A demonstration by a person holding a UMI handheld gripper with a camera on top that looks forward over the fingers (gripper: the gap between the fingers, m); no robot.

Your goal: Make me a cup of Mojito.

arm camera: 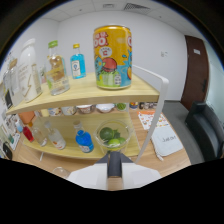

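wooden shelf [75, 97], yellow can [112, 57] upright, lime cup [113, 135] below, fingers' state unclear

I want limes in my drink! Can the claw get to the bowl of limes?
Probably yes. The bowl of limes sits on the lower shelf just ahead of the claw, with nothing between them.

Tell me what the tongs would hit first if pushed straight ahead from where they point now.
Probably the clear glass bowl of green limes on the lower wooden shelf, just ahead of the tongs. Depth is hard to judge, so there may be a gap first.
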